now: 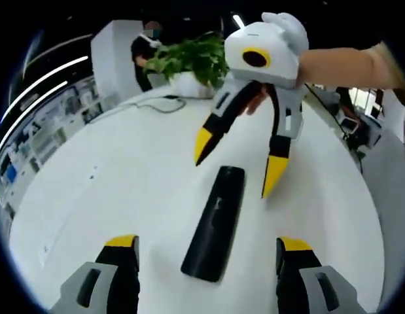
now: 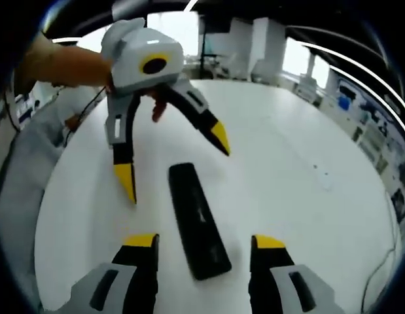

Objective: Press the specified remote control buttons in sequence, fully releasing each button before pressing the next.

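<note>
Black remote (image 1: 215, 222) lies flat on the white worktop (image 1: 123, 176), between both hand-held grippers, touched by neither. Left hand-held gripper (image 1: 205, 252): jaws wide apart, straddling the near end. Right hand-held gripper (image 2: 203, 247): jaws also apart, poised over the opposite end. The remote looks light, rigid and smooth, likely to slide when pressed. Judgement: pinch the long edges near one end, press buttons with one jaw tip.

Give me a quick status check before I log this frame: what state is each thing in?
Remote: flat on the table, untouched, between both grippers.
Left gripper: open, hovering over the remote's far end.
Right gripper: open, hovering over the remote's other end.
Plant: upright at the table's far edge.
Cable: lying loose near the plant.
</note>
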Demonstrator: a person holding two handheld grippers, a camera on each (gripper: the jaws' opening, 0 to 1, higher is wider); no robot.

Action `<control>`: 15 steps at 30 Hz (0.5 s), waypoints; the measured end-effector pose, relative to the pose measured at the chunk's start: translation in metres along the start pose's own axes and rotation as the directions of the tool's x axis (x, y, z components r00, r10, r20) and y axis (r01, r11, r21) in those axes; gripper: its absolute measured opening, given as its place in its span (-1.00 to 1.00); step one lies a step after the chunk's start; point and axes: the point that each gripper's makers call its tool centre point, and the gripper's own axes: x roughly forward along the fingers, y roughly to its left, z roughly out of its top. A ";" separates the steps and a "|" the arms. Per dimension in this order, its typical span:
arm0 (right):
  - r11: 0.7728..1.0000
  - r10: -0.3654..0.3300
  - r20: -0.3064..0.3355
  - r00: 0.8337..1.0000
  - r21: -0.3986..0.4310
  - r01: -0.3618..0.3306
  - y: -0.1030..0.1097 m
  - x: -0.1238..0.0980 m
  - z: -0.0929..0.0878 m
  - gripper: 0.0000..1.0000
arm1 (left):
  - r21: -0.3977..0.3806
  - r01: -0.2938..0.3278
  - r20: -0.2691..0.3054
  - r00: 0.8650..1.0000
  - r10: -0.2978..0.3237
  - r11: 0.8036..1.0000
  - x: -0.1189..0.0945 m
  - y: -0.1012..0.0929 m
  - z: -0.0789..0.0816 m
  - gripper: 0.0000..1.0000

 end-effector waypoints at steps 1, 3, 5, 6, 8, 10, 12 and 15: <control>1.000 0.006 -0.009 1.000 -0.006 -0.006 0.001 0.002 -0.002 0.00 | 0.002 0.001 -0.001 1.000 -0.001 1.000 0.000 0.000 0.000 0.75; 1.000 0.013 -0.020 1.000 -0.010 -0.013 0.001 0.004 -0.003 -0.08 | 0.004 0.004 -0.010 1.000 -0.004 1.000 0.002 -0.001 0.000 0.74; 1.000 0.021 -0.031 0.999 -0.013 -0.021 0.002 0.006 -0.005 -0.12 | 0.013 0.014 -0.016 1.000 -0.014 1.000 0.004 -0.004 0.000 0.71; 1.000 0.022 -0.037 0.999 -0.017 -0.023 0.001 0.008 -0.006 -0.12 | 0.018 0.019 -0.024 1.000 -0.019 1.000 0.005 -0.005 -0.001 0.70; 1.000 0.024 -0.046 0.999 -0.019 -0.025 0.001 0.008 -0.008 -0.14 | 0.025 0.023 -0.034 0.999 -0.023 0.999 0.007 -0.006 -0.002 0.67; 0.999 0.027 -0.058 0.998 -0.024 -0.029 0.001 0.009 -0.010 -0.18 | 0.035 0.028 -0.041 0.999 -0.026 0.999 0.007 -0.007 -0.002 0.64; 0.999 0.030 -0.072 0.997 -0.034 -0.032 0.002 0.009 -0.012 -0.19 | 0.041 0.032 -0.043 0.999 -0.030 0.999 0.007 -0.008 -0.001 0.61; 0.998 0.031 -0.081 0.996 -0.044 -0.034 0.002 0.009 -0.012 -0.20 | 0.058 0.031 -0.052 0.998 -0.028 0.998 0.008 -0.008 -0.002 0.61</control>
